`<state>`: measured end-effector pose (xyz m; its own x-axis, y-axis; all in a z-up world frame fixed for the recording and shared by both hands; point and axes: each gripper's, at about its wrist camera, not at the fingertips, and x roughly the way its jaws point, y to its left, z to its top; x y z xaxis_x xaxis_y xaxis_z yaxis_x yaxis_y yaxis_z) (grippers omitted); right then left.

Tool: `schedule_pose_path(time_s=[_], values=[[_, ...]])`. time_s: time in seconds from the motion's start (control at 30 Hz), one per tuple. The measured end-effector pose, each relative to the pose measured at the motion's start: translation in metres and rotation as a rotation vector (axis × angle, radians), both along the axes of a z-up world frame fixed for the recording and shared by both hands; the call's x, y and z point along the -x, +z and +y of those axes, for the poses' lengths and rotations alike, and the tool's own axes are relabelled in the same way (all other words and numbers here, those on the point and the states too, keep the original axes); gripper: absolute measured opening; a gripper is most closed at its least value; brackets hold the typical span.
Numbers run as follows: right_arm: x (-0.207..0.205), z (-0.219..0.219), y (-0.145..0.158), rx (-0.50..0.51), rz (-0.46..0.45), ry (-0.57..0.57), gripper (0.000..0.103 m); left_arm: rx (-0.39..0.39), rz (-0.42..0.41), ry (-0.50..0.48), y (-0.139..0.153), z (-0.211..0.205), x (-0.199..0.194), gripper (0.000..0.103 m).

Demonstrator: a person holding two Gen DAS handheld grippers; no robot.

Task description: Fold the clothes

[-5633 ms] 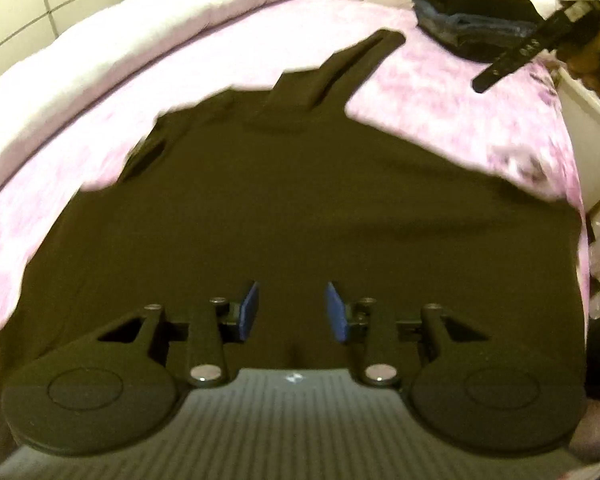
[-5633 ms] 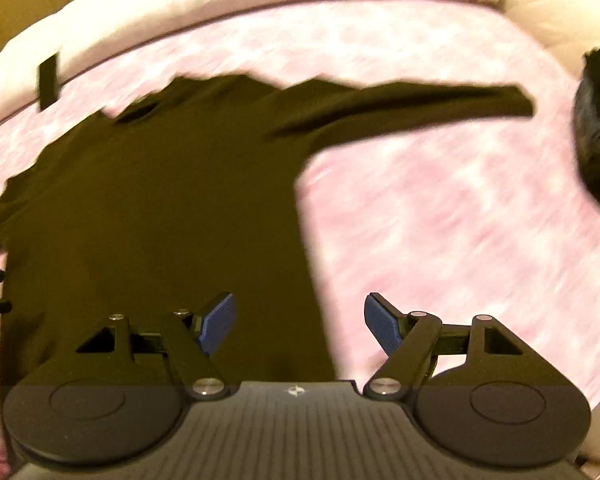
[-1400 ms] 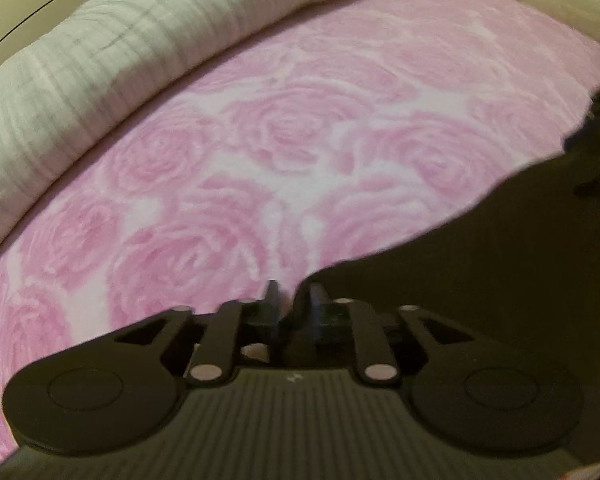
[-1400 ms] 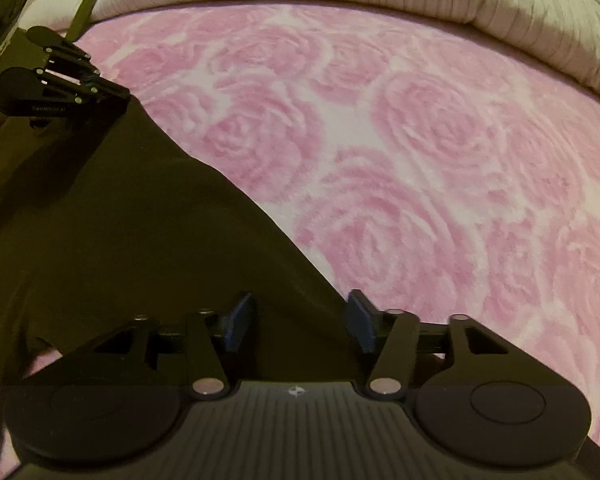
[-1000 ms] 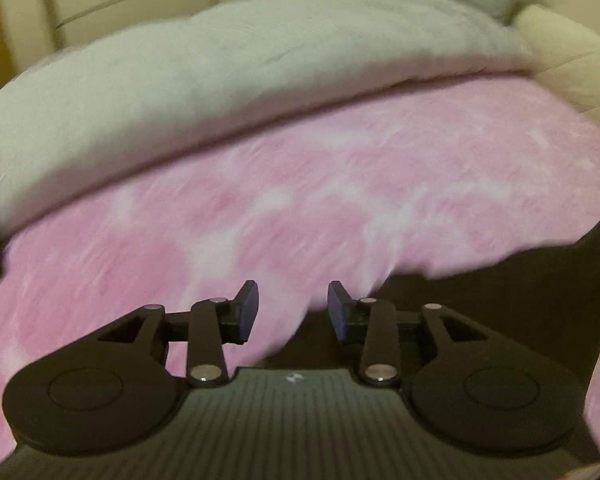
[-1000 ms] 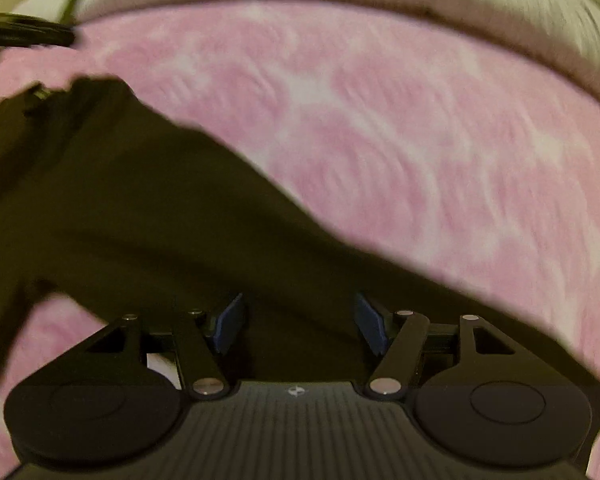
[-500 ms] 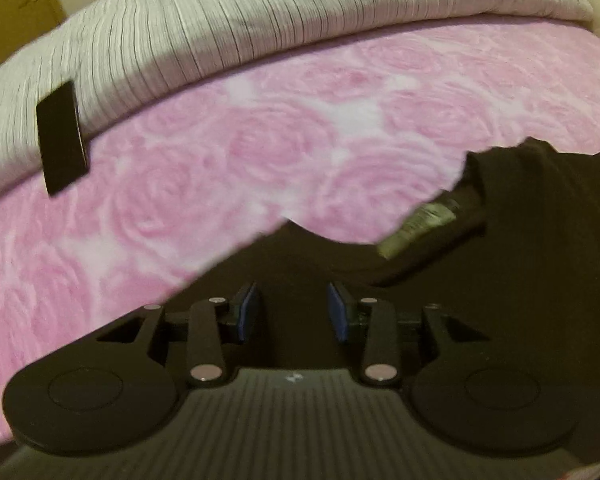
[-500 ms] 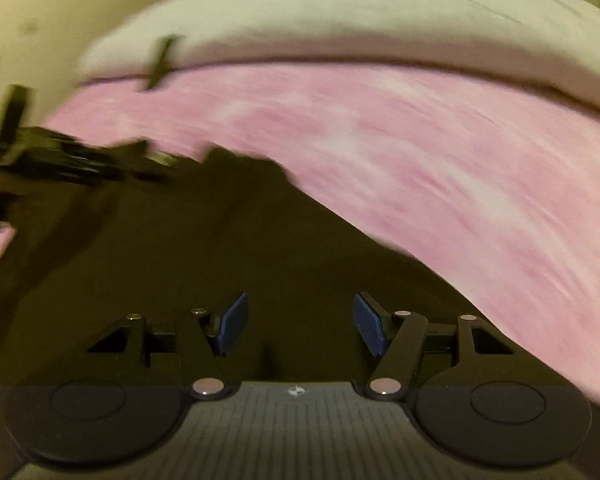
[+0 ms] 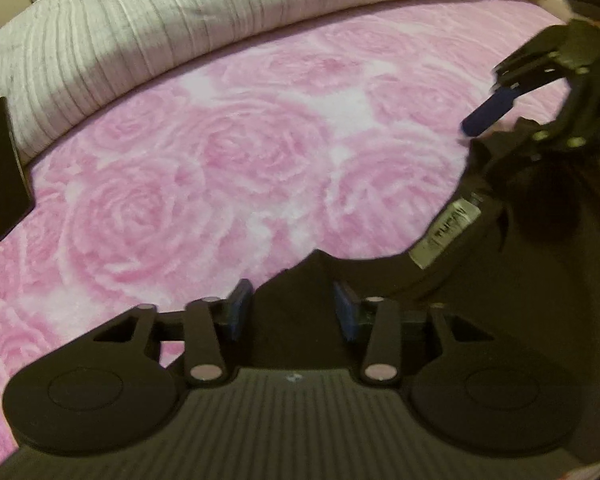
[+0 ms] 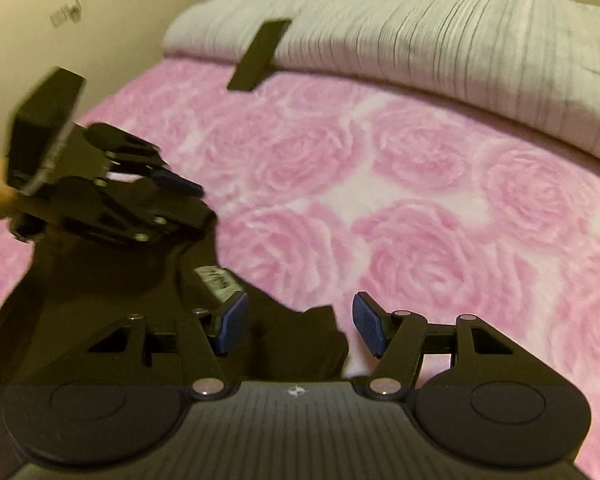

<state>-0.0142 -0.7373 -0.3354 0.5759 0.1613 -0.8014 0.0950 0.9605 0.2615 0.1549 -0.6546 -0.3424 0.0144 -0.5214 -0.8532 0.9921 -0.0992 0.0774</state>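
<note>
A black long-sleeved top (image 9: 520, 280) lies on the pink rose-patterned bedspread (image 9: 240, 160). Its collar with a grey neck label (image 9: 448, 236) shows in the left wrist view, and the label also shows in the right wrist view (image 10: 216, 280). My left gripper (image 9: 292, 312) is open, with a point of the top's edge between its blue pads. My right gripper (image 10: 300, 326) is open, with a corner of the top (image 10: 292, 340) between its pads. Each gripper shows in the other's view, the right one (image 9: 512, 92) and the left one (image 10: 172, 196), both over the collar edge.
A folded white ribbed duvet (image 9: 180, 28) lies along the far side of the bed. A flat black rectangular object (image 9: 2, 168) rests against the duvet edge; it also shows in the right wrist view (image 10: 260, 54). A beige wall (image 10: 60, 20) stands beyond the bed.
Both grippers let go of the top about a second ago and stay open. They have swung over the collar end, and the views have steadied from blur.
</note>
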Motion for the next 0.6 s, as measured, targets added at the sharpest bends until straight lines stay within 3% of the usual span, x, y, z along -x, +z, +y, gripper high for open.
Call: schedule_pose_path(time_s=[0.07,0.1,0.17,0.23,0.27,0.33,0.4,0.47,0.53,0.6], values=[[-0.011,-0.001,-0.009,-0.041,0.055,0.025,0.038,0.011,-0.031,-0.034,0.001,0.005,0.004,0.01],[-0.012,0.001,-0.011,-0.042,0.076,0.042,0.031,0.036,-0.054,-0.029,0.004,0.008,0.005,0.005],[-0.009,0.006,-0.01,-0.018,0.089,0.064,0.004,0.162,-0.104,0.045,0.015,0.022,0.001,0.005],[0.0,0.016,0.0,0.13,-0.007,0.045,0.004,0.212,-0.115,0.121,0.013,0.032,-0.002,0.005],[0.005,0.022,0.005,0.203,-0.056,0.039,0.005,0.19,-0.126,0.112,0.006,0.033,0.0,0.005],[0.006,0.033,0.001,0.274,-0.068,0.064,0.006,0.15,-0.163,0.094,-0.007,0.034,0.007,0.006],[0.003,0.037,-0.002,0.281,-0.058,0.053,0.007,0.163,-0.154,0.126,-0.006,0.035,0.006,0.009],[0.0,0.041,-0.001,0.293,-0.069,0.035,0.023,0.178,-0.144,0.159,-0.004,0.036,0.005,0.016],[-0.001,0.049,0.009,0.314,-0.136,0.023,0.026,0.211,-0.127,0.201,0.002,0.04,0.002,0.032],[-0.002,0.056,0.016,0.282,-0.172,0.027,0.034,0.265,-0.094,0.241,0.014,0.05,-0.001,0.033]])
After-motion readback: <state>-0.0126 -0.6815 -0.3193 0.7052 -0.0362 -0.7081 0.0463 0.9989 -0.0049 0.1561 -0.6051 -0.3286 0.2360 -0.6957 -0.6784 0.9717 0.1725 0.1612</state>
